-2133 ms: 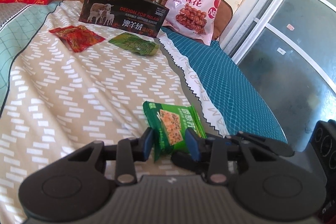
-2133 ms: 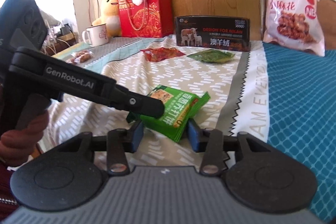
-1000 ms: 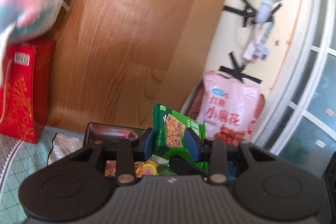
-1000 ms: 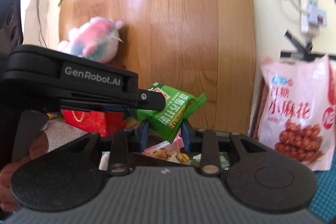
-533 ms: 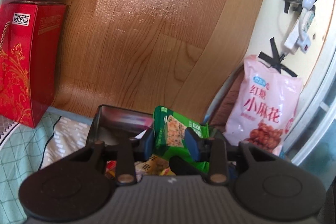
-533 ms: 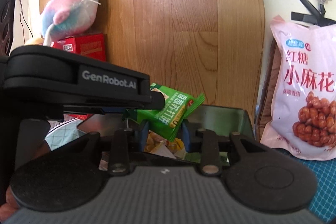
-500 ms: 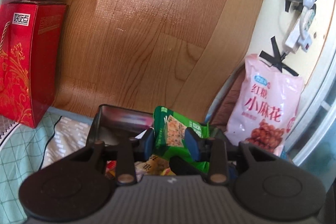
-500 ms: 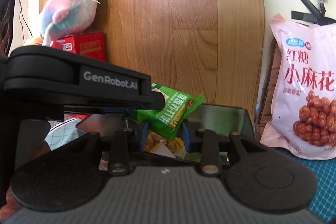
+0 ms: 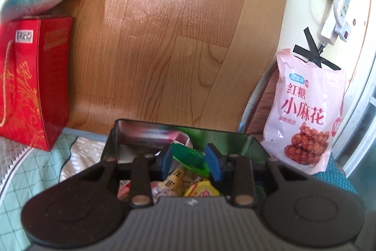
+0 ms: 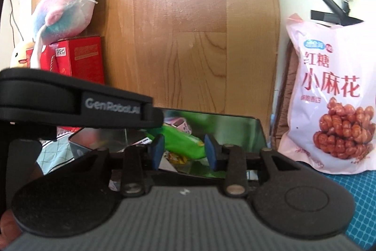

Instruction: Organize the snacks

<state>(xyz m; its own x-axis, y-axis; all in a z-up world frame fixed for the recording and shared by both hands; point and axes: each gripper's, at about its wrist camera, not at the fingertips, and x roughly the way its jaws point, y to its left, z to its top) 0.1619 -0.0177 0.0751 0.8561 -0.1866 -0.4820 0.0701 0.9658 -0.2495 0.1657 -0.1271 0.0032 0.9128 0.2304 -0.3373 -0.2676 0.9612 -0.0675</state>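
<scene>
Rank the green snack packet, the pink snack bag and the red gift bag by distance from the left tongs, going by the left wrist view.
1. Green snack packet: between the left tongs, over the open tin.
2. Pink snack bag: right, leaning by the wall.
3. Red gift bag: far left; its order against the pink bag is too close to call.

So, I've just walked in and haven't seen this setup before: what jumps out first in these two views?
The big pink snack bag leaning against the wall on the right grabs the eye first. Next comes the green snack packet over the open black tin, lying between the opening jaws of the right gripper, with the left gripper at it too. On the left, a pastel plush toy sits atop a red gift bag.
</scene>
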